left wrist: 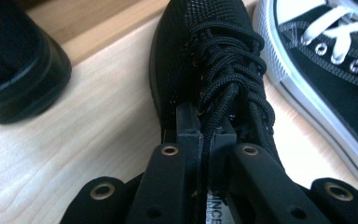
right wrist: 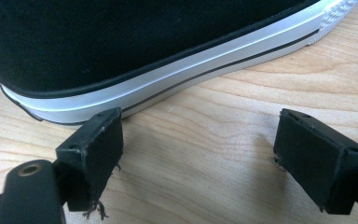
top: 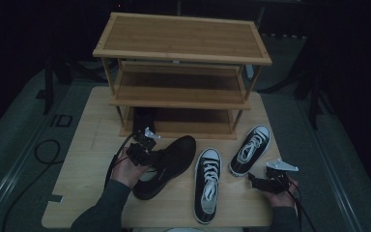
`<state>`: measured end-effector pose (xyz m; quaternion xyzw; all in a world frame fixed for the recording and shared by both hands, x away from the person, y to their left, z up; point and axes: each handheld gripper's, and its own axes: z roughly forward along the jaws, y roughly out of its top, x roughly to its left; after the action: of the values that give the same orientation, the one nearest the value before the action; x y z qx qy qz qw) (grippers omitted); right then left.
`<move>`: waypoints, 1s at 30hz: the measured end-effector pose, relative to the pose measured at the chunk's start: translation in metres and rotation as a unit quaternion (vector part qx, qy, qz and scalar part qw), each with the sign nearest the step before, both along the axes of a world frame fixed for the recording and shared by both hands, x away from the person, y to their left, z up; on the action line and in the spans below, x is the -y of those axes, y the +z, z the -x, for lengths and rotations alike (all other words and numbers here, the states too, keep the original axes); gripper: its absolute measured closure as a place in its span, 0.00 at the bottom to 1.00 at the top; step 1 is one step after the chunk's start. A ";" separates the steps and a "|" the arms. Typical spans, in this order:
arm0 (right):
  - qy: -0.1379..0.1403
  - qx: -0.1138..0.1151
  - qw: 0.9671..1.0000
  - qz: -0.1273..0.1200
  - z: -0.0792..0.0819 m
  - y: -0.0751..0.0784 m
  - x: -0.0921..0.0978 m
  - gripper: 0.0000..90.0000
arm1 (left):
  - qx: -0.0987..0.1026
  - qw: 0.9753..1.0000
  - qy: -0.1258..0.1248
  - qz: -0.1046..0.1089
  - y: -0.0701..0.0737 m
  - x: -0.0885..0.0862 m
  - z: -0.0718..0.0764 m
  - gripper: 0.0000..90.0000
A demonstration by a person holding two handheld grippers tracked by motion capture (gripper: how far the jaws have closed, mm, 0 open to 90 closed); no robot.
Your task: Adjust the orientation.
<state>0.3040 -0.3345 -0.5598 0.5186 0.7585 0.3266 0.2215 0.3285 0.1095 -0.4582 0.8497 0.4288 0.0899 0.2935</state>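
Observation:
A black mesh lace-up shoe [top: 169, 164] lies on the wooden table [top: 92, 159], toe toward the rack. My left gripper [top: 147, 153] is shut on its laces and tongue; in the left gripper view both jaws [left wrist: 206, 123] pinch the lace bundle of the mesh shoe [left wrist: 200, 51]. Two black-and-white sneakers rest to the right, one in the middle [top: 207, 183] and one farther right [top: 250, 149]. My right gripper [top: 254, 181] is low at the table's right front, open [right wrist: 200, 144], with a sneaker's white sole side [right wrist: 168, 79] just ahead of it. Nothing is between its jaws.
A three-tier wooden shoe rack [top: 183, 53] stands at the back of the table. A glossy black shoe [top: 144, 118] [left wrist: 18, 70] sits at the left of its lowest shelf. A cable loops on the floor at left [top: 46, 150].

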 end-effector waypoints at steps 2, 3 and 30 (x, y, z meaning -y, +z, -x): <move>0.000 0.000 1.000 0.000 0.000 0.000 0.000 0.17 | 0.002 1.000 0.000 0.003 0.002 0.001 -0.003 0.97; 0.001 0.000 1.000 0.001 0.000 0.000 0.000 0.17 | 0.002 1.000 -0.001 0.003 0.002 0.002 -0.005 0.97; 0.001 0.000 1.000 0.000 0.000 0.000 0.000 0.17 | 0.029 0.996 0.078 0.028 0.009 0.007 -0.070 0.97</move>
<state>0.3041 -0.3346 -0.5598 0.5179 0.7591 0.3265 0.2214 0.3987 0.1024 -0.4496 0.8017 0.4877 0.1253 0.3220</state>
